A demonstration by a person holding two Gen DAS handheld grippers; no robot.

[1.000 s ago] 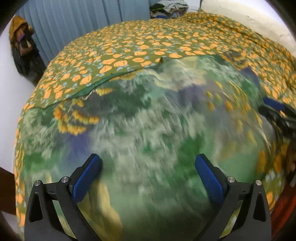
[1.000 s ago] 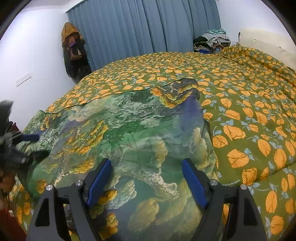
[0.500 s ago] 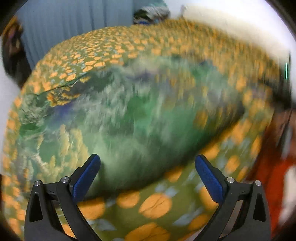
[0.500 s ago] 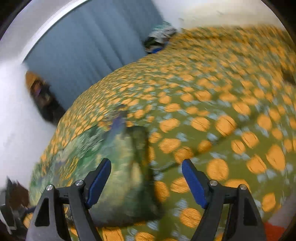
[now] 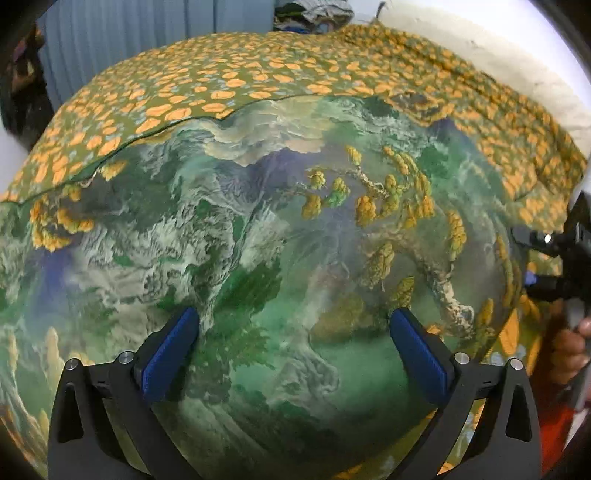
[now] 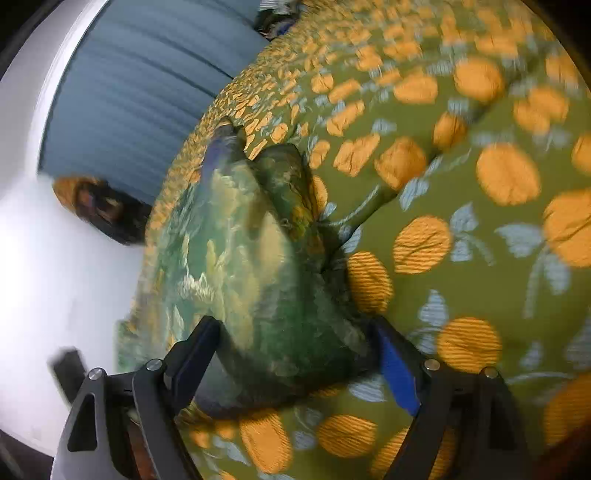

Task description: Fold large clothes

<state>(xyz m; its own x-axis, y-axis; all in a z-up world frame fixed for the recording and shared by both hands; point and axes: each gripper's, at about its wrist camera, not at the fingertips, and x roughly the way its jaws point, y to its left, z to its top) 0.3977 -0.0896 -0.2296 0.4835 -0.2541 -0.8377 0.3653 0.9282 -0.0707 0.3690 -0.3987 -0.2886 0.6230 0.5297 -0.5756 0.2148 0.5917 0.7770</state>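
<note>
A large green garment printed with clouds, mountains and yellow trees lies spread on the bed. My left gripper is open and hovers over its near part, holding nothing. In the right wrist view the same garment shows from its right side, with its near corner lying between the fingers of my right gripper. That gripper is open and tilted, low at the garment's edge. It also shows at the right edge of the left wrist view, held by a hand.
The bed is covered by an olive spread with orange flowers. Blue curtains hang behind. A pile of clothes lies at the far end. A dark bag hangs on the white wall.
My left gripper swung away and came back over the garment's middle. My right gripper moved from above the garment to its right edge, tilted, and dropped low around the corner.
</note>
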